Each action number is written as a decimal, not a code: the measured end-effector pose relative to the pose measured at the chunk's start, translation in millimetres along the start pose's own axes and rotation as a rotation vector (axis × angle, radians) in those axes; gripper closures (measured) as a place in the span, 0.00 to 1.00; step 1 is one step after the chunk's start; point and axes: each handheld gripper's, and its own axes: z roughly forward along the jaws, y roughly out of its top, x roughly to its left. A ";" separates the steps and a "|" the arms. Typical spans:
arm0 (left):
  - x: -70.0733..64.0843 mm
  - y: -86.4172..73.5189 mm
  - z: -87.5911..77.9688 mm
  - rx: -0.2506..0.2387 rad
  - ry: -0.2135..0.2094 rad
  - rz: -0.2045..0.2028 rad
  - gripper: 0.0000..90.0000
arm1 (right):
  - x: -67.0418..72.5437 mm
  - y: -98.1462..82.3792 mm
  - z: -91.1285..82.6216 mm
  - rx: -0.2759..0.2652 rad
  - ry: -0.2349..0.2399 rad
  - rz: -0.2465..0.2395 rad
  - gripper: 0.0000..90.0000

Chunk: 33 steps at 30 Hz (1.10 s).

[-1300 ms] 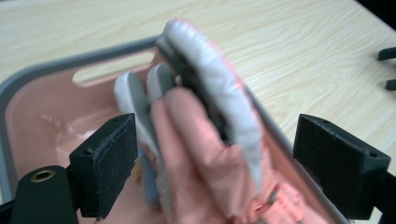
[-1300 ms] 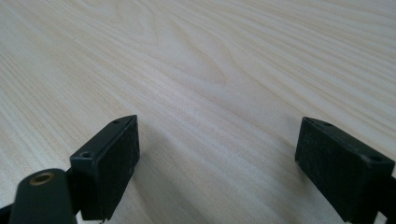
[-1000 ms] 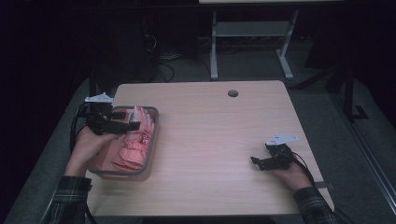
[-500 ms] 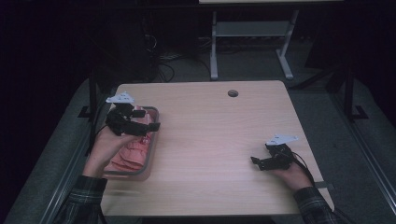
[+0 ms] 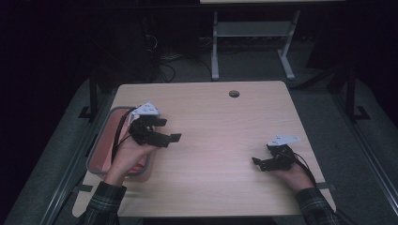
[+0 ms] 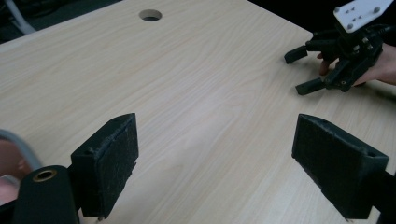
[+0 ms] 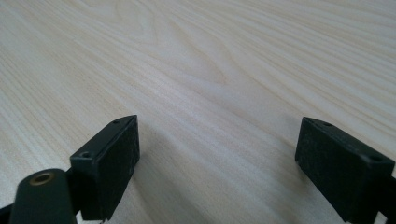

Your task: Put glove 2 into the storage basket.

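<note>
While hovering over the counter [image 5: 220,140] just right of the grey tray [image 5: 101,140], left gripper [image 5: 171,139] held with fingers [image 6: 109,165] spread wide, nothing between them; tray's pink contents largely hidden beneath the hand [image 5: 124,157] and too dim to identify. Right gripper [image 5: 257,164] low near the counter's right edge, well apart, fingers [image 7: 109,161] likewise wide and empty; fingertips cut off in both gripper views
</note>
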 end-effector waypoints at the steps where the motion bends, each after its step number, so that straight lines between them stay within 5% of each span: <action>1: -1.7 -1.0 2.6 0.001 -0.001 0.010 0.16 | 0.0 0.0 0.0 0.000 0.000 -0.001 0.15; 16: -29.9 -22.0 41.7 0.035 -0.034 0.051 0.16 | 0.0 0.0 0.0 0.000 0.000 0.000 0.15; 33: -53.0 -54.2 84.2 0.123 -0.017 0.120 0.16 | 0.0 -0.1 0.0 0.000 0.001 -0.001 0.15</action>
